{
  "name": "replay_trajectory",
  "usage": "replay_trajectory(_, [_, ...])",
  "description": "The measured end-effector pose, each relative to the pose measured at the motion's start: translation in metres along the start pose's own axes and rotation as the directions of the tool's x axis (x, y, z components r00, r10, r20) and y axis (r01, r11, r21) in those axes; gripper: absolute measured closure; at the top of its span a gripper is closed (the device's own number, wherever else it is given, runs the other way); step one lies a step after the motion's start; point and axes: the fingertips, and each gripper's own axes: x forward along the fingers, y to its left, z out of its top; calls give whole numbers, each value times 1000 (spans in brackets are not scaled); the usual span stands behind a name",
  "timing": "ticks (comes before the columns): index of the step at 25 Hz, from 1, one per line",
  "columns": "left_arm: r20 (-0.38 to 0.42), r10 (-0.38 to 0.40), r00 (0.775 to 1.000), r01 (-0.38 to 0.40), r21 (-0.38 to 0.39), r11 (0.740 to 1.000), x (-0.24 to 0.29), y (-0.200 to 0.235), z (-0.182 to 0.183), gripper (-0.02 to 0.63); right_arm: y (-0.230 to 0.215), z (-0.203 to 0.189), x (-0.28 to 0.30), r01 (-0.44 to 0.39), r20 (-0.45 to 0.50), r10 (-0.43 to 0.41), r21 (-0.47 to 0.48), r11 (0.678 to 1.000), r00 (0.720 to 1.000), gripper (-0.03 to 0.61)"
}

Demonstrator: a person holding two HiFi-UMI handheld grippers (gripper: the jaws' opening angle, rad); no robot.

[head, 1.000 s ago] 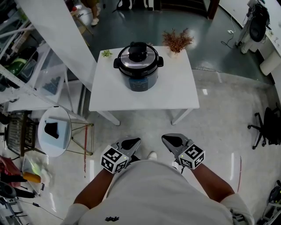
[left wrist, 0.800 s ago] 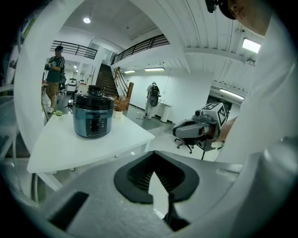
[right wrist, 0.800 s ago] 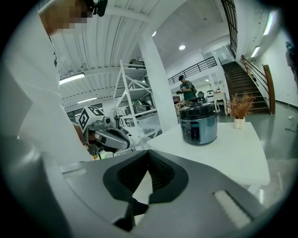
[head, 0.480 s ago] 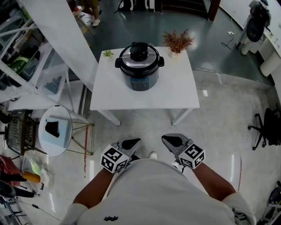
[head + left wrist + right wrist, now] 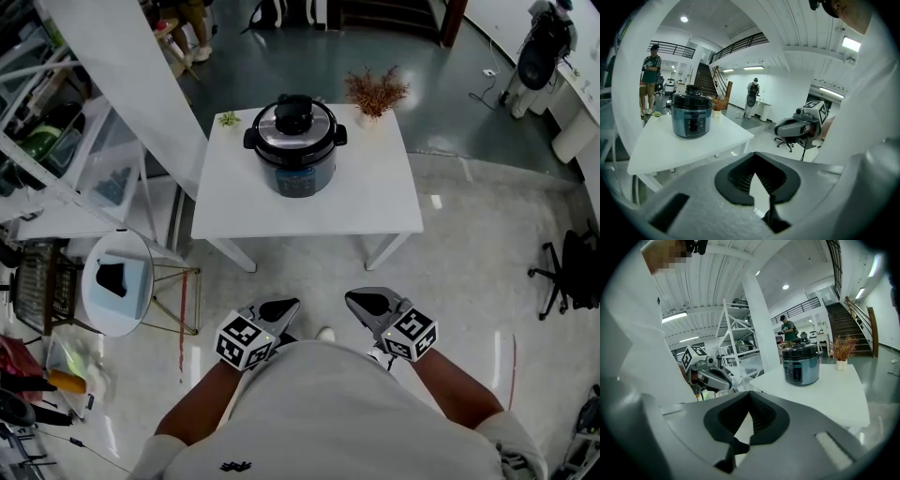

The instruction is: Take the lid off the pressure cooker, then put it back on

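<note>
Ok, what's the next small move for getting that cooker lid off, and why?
Probably step closer to the table and raise both grippers toward the lid. The pressure cooker stands on the table with its lid on, well ahead of the person, while the left gripper and right gripper sit near the waist, jaws together and empty.

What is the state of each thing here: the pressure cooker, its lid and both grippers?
Pressure cooker: upright on the white table.
Lid: on the cooker.
Left gripper: shut, empty, short of the table.
Right gripper: shut, empty, short of the table.
</note>
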Motion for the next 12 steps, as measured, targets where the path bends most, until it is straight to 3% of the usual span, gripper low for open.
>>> replay_trajectory(12, [-15,3,1000,-3,-8,1000,4,5,-9,607,0,-8,6,-7,-6,7,9,1000,1000,566])
